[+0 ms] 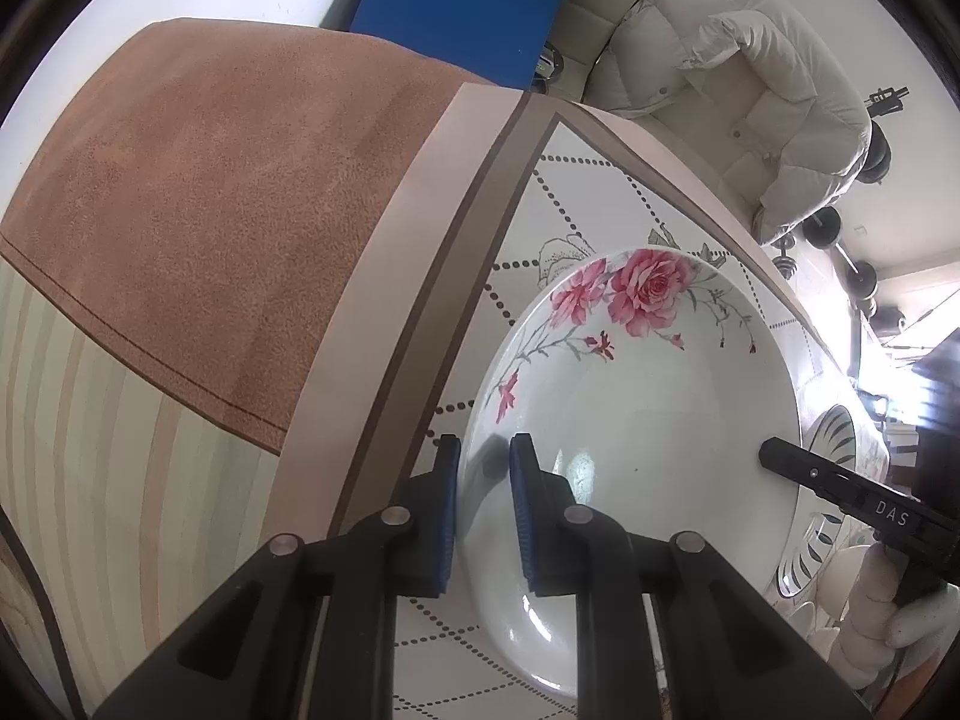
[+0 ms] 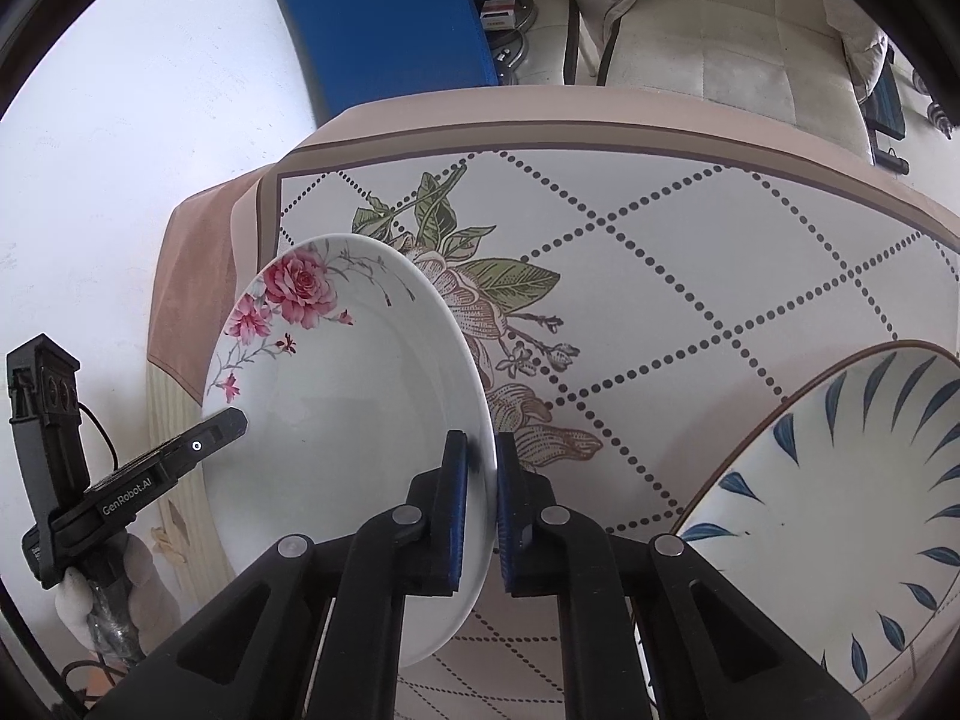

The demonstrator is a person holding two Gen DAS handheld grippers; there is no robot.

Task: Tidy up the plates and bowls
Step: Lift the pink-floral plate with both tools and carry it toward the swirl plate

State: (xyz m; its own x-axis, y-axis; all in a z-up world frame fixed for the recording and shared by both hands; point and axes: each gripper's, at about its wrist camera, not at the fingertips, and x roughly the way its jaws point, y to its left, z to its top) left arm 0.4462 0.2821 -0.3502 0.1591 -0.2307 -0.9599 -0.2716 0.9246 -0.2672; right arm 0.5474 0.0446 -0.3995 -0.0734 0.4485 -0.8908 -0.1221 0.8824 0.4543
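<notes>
A white plate with pink roses [image 1: 648, 420] is held tilted above the table between both grippers. My left gripper [image 1: 485, 468] straddles its left rim, one blue pad on each side with a small gap showing. My right gripper [image 2: 479, 468] is shut on its right rim, and it also shows in the left wrist view [image 1: 780, 459]. The rose plate [image 2: 342, 414] and the left gripper [image 2: 231, 420] show in the right wrist view. A bowl with blue leaf marks and a brown rim [image 2: 840, 516] rests on the table at the right.
The table has a white cloth with dotted diamonds and a flower print [image 2: 660, 276], with a brown cloth [image 1: 228, 228] hanging over its left edge. A blue board [image 2: 384, 18] leans at the wall. A chair with a pale padded jacket [image 1: 738, 78] stands behind the table.
</notes>
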